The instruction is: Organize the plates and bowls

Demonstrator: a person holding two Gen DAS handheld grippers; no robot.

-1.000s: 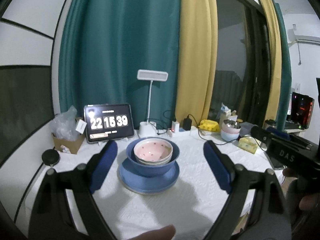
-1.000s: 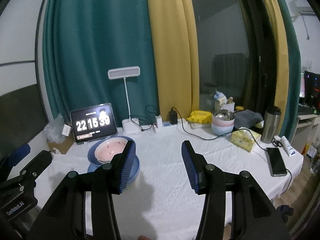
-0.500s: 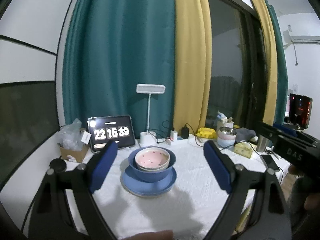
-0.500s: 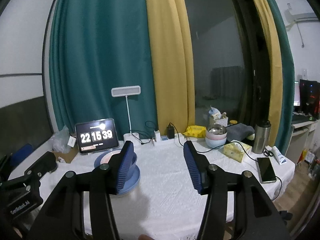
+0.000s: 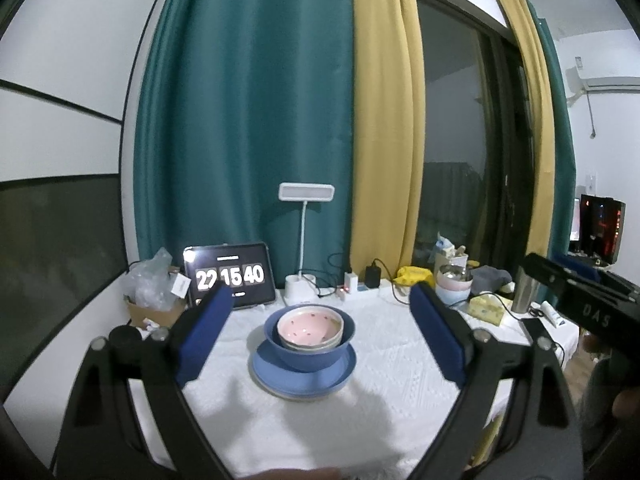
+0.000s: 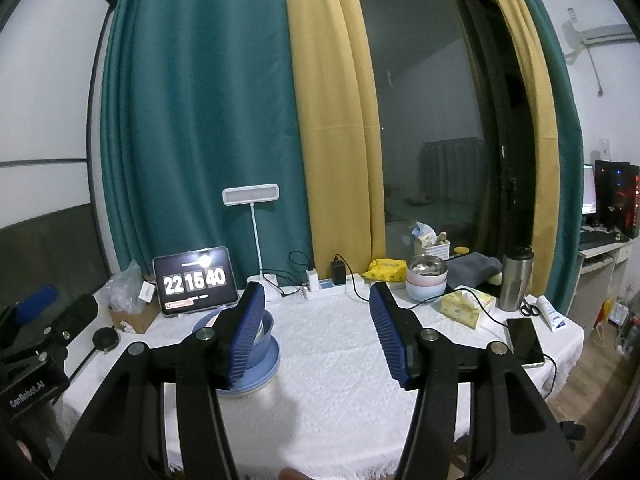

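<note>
- Right now your left gripper (image 5: 320,328) hangs above the desk (image 5: 360,420) under its white lace cloth, fingers (image 5: 204,332) spread wide and grasping nothing; the dishes sit in the gap beyond them, untouched.
- Your right gripper (image 6: 316,332) also hovers with its ribbed blue fingers (image 6: 390,334) released, only bare cloth between them.
- You can see the stack near the desk's middle: a pink speckled bowl (image 5: 310,326) nested in a deep blue bowl (image 5: 310,350), which stands on a flat blue plate (image 5: 304,378).
- Behind the stack stand a tablet clock (image 5: 229,278) and a white desk lamp (image 5: 306,194).
- Far right, pastel bowls (image 6: 426,282) are stacked beside a yellow tissue box (image 6: 464,304).
</note>
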